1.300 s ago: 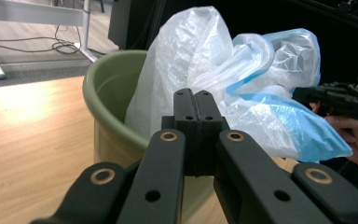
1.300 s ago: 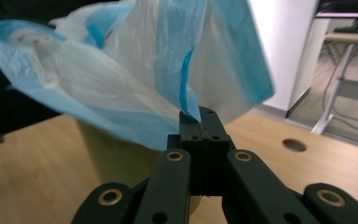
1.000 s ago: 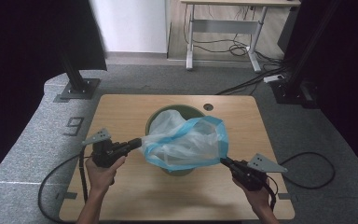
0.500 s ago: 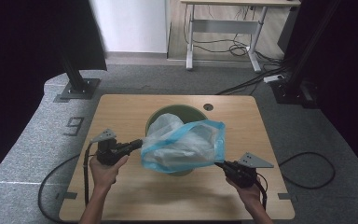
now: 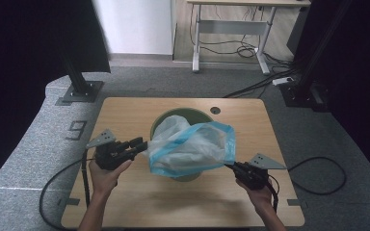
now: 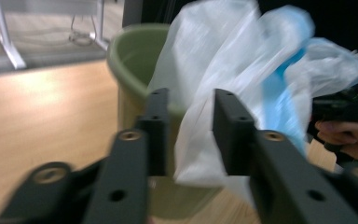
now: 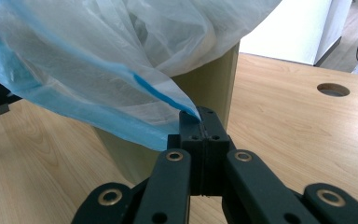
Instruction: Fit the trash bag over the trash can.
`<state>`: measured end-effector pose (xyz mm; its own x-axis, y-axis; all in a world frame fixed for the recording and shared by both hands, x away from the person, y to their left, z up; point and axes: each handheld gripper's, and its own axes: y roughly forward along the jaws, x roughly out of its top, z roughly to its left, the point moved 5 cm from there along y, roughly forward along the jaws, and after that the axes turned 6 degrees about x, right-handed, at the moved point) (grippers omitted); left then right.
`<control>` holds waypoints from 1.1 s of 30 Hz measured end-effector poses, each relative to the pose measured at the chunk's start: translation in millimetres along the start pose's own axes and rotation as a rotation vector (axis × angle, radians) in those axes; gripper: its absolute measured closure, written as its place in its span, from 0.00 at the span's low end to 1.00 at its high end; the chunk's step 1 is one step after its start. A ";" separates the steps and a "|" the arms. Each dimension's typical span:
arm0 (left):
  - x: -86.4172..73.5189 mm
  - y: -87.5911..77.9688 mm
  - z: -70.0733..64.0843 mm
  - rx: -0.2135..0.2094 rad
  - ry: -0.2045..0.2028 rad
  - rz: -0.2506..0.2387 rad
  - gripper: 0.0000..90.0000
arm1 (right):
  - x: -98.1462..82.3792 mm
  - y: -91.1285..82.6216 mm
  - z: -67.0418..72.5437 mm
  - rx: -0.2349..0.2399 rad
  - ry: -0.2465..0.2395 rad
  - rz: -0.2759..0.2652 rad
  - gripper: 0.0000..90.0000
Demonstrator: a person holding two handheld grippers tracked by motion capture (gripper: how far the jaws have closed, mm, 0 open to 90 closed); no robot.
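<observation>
One plastic bag (image 5: 190, 149), white and translucent with a blue band along its mouth, hangs half in and half over a green bin (image 5: 178, 118) that stands in the middle of the wooden table (image 5: 125, 202). Most of the bag's film billows out above the bin's rim and spreads toward the person's right side, where it is stretched into a point.

At that point the right tongs (image 5: 232, 167) are clamped on the blue-edged rim; in the right gripper view the two black jaws meet flat with the film pinched between them (image 7: 192, 113), just in front of the bin's wall.

On the other side, the left tongs (image 5: 142, 143) sit just beside the bag's left edge. Their jaws have just been opening, and in the left gripper view they stand apart with a fold of the white film (image 6: 193, 140) showing in the gap; the picture is blurred, so whether the pads touch it I cannot tell.

Each gripper is held in one of the person's hands, and a black cable (image 5: 318, 178) trails off the table's right edge.
</observation>
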<state>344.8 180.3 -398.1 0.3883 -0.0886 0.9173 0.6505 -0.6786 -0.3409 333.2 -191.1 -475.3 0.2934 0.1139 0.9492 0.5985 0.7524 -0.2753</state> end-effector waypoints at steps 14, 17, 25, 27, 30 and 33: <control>18.9 33.2 -30.2 -0.070 0.074 0.098 0.53 | 5.4 -3.1 0.8 0.005 0.012 -0.007 0.98; 22.7 40.8 -35.6 -0.052 0.089 0.116 0.57 | 6.7 -3.9 0.7 0.005 0.011 -0.010 0.98; 24.6 53.4 -40.6 -0.055 0.094 0.133 0.88 | 4.9 -8.8 1.1 0.004 0.007 -0.016 0.98; 25.1 52.6 -42.1 -0.051 0.106 0.118 1.00 | 1.8 -10.1 0.9 0.003 0.006 -0.011 0.98; 28.0 48.9 -41.7 -0.017 0.112 0.072 1.00 | 0.5 -10.2 0.6 0.003 0.008 -0.010 0.98; 37.7 37.9 -37.0 0.025 0.097 -0.026 1.00 | -0.2 -10.3 0.7 0.001 0.009 -0.011 0.98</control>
<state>360.0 124.3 -368.8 0.3071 -0.1423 0.9410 0.6760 -0.6633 -0.3210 326.5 -198.4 -472.6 0.2937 0.1000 0.9507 0.6006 0.7544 -0.2649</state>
